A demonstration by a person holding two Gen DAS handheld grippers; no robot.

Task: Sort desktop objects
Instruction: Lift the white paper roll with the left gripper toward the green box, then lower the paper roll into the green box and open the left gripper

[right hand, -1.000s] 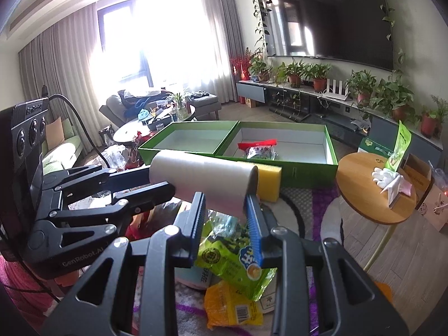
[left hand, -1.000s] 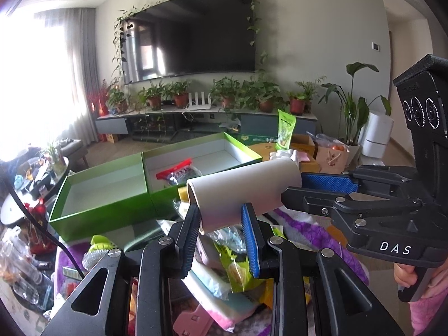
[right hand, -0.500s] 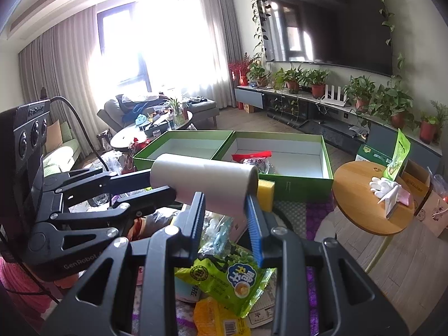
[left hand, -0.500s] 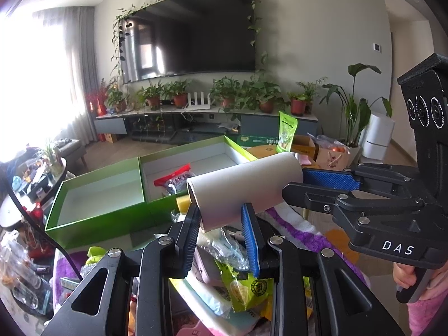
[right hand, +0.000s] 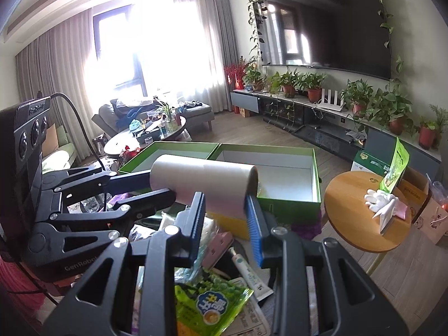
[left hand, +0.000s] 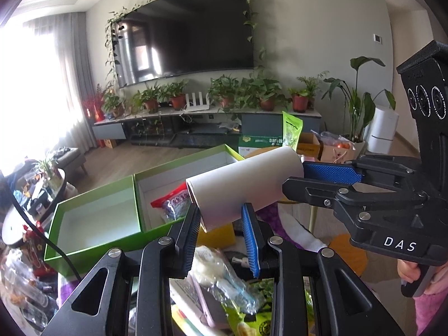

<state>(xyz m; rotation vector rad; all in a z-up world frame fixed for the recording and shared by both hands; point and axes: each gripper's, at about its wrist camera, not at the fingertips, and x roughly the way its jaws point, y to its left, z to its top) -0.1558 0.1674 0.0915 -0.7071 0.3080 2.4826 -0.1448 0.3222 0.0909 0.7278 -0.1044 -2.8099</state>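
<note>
1 white roll (left hand: 243, 187) hangs in the air between 2 grippers, each pinching 1 end of it. The left gripper (left hand: 221, 218) has its 2 fingers pressed against the near end of the roll, and the right gripper (right hand: 225, 207) clamps the other end the same way. In the left wrist view the right gripper comes in from the right edge, with a hand (left hand: 410, 271) on its handle.

Behind and below the roll stand 2 green boxes (right hand: 291, 207) side by side, touching, both open with white insides. The left one looks empty; the right one holds 1 red-topped snack bag (left hand: 172, 203). 1 yellow block (left hand: 217, 235) sits just in front of the boxes.

Under the grippers lies a heap of loose things: 1 green snack packet (right hand: 212, 305), 1 white tube (right hand: 249, 274), 1 pink flat item (right hand: 217, 247) and some clear wrappers, too jumbled to count.

To the right stands 1 round wooden side table (right hand: 352, 215) bearing 1 white glove (right hand: 378, 197) and 1 upright green packet (right hand: 394, 165).
</note>
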